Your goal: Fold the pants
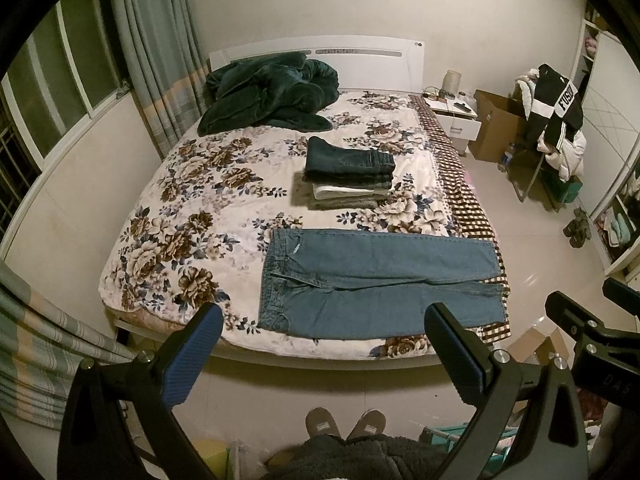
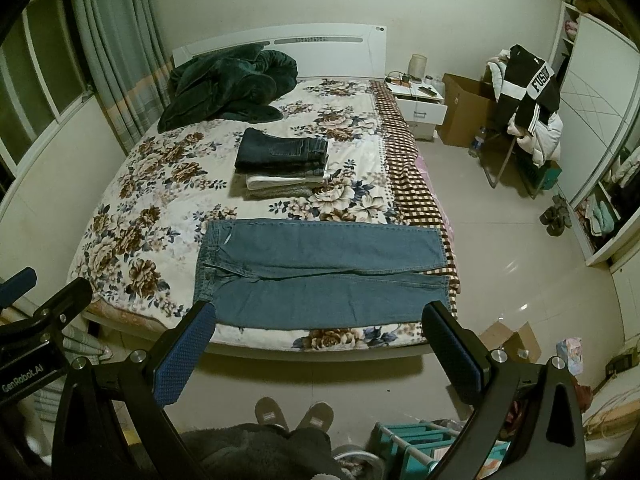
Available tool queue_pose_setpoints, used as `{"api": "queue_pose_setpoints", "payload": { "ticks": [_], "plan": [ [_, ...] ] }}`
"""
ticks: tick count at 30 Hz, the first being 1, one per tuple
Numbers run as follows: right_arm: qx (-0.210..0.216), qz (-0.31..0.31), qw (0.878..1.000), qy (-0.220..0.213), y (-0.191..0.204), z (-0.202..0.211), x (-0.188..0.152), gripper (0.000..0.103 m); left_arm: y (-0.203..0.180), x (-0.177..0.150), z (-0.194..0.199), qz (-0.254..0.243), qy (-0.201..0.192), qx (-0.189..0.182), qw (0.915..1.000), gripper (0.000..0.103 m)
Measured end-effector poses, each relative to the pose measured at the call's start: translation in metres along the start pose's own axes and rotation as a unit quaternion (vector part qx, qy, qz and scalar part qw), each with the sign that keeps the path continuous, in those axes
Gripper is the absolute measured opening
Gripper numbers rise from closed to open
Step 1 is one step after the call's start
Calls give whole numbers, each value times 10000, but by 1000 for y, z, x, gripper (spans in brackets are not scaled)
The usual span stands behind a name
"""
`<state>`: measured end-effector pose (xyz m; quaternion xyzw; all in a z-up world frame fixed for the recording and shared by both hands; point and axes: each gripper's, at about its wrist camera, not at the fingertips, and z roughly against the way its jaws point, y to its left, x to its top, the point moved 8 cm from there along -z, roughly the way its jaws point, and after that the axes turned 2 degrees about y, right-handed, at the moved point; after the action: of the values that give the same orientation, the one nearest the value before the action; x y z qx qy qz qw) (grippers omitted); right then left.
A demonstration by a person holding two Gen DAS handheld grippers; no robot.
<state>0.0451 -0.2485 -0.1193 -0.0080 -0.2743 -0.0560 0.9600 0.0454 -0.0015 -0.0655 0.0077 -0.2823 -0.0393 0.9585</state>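
Observation:
Light blue jeans (image 1: 376,280) (image 2: 320,272) lie flat across the foot of the bed, waistband to the left, both legs running right to the bed's side edge. Behind them a stack of folded pants (image 1: 348,176) (image 2: 282,168) rests mid-bed, dark denim on top. My left gripper (image 1: 324,320) is open and held in the air short of the bed's foot, with nothing between its blue pads. My right gripper (image 2: 320,316) is open too, hovering just before the jeans' near leg. Each gripper's black body shows at the edge of the other's view.
The floral bedspread (image 1: 192,216) covers the bed; a dark green blanket (image 1: 272,92) is heaped by the headboard. A nightstand (image 1: 452,114), cardboard box (image 1: 496,124) and clothes-laden chair (image 1: 556,120) stand to the right. The person's slippered feet (image 1: 344,424) are on the tiled floor below.

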Motion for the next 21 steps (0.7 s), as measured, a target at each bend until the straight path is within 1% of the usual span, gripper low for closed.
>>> {"api": "queue_pose_setpoints", "payload": {
  "ticks": [4,7,10,12,21],
  "plan": [
    [3,-4,10000,-2,1,-1,-1,103,1,0,0,-4,-7,5,10000,103],
    [6,-1,10000,7,2,7,5,103,0,0,0,12,8,-9,10000,103],
    [40,5,10000,41,6,7,9,103,-1,6,1,18,27,-4,10000,103],
    [51,11,10000,57,7,6,10,103,-1,16,4,27,36,5,10000,103],
    [129,-33,9999,73,5,0,5,103,1,12,2,19,13,-5,10000,103]
  ]
}}
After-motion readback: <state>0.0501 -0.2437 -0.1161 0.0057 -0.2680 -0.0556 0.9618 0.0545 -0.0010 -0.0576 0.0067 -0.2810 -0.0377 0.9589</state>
